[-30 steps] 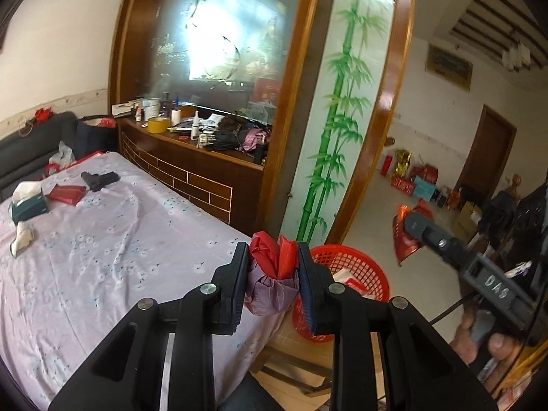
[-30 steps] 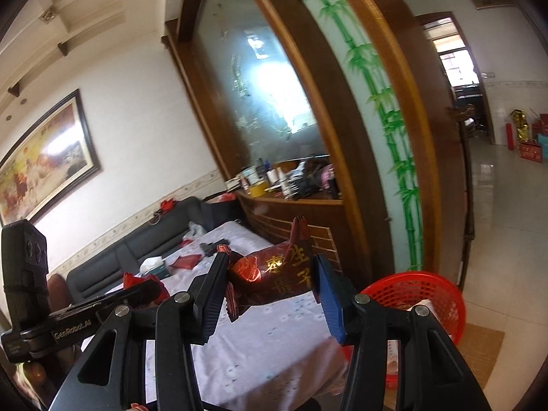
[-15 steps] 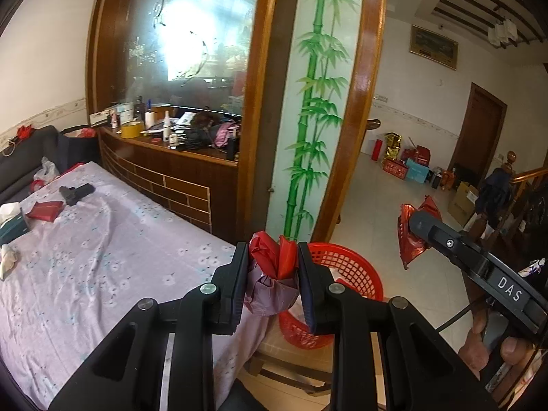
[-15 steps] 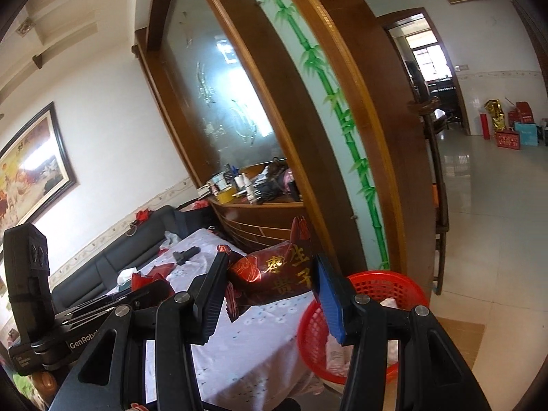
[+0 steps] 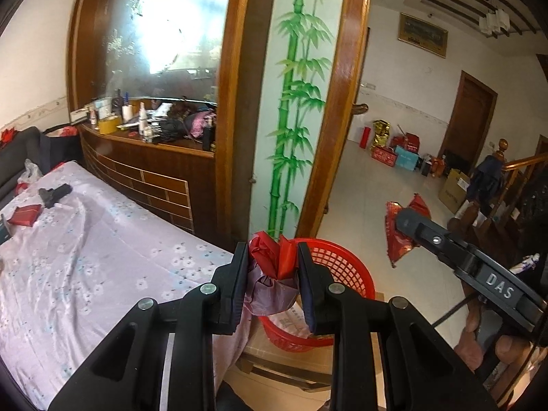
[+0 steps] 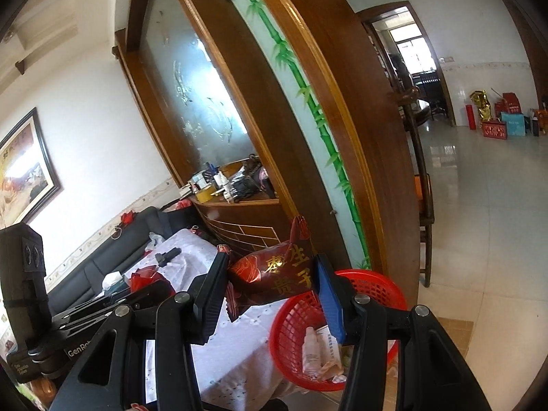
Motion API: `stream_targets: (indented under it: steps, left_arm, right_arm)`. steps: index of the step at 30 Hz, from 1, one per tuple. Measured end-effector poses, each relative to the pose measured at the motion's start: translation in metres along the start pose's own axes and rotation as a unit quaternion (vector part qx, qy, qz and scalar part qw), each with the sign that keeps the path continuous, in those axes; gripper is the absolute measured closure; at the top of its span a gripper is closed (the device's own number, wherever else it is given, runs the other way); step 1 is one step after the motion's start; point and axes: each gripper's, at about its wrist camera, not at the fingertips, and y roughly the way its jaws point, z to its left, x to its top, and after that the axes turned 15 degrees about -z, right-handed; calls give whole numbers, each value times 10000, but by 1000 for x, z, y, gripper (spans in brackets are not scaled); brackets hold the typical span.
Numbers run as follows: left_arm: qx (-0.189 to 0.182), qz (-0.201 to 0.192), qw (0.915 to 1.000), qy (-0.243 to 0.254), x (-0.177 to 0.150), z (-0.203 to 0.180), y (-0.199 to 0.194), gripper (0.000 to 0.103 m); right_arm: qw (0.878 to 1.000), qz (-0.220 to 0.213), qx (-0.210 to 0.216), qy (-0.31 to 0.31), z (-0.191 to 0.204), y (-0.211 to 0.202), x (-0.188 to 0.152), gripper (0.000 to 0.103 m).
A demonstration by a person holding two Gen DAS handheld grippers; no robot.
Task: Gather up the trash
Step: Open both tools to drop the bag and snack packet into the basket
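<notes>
My left gripper (image 5: 272, 267) is shut on a crumpled red and mauve plastic bag (image 5: 270, 274), held over the near rim of a red mesh basket (image 5: 337, 267). My right gripper (image 6: 272, 281) is shut on a dark red snack wrapper with gold characters (image 6: 274, 274), held left of and above the same basket (image 6: 373, 282). The basket holds papers and a small white tube (image 6: 310, 342). The right gripper and its wrapper (image 5: 399, 236) also show at the right of the left wrist view.
A bed with a floral lilac sheet (image 5: 89, 239) lies to the left, with a red packet (image 5: 25, 215) and a black object (image 5: 53, 194) on it. A wooden cabinet with a cluttered shelf (image 5: 161, 130) stands behind. The basket sits on a low wooden stool (image 5: 291, 363).
Both grippers have moved right toward the basket with their loads held. The basket has come closer in both views.
</notes>
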Motion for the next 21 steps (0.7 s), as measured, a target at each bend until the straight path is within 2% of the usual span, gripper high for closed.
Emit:
stream_targets:
  steps: [6,14,17,21]
  left_arm:
    - [-186,150,9997,55,-10,-6,24,77]
    - [-564,518,9969,-168,-30,-3,72,77]
    - [-790,787,9935,-243,-40,-6,87,77]
    - [-777,1015,9916,-177,-54,-6,103,76]
  right_arm:
    - [9996,168,-159,134,-16,16,-8,49]
    - [9982,324,-419,285,-40,34,-13,49]
    - [9973,367,-489,400,-49,38,-15,49]
    - [9959,486,-545,536,-59,47,-22,49]
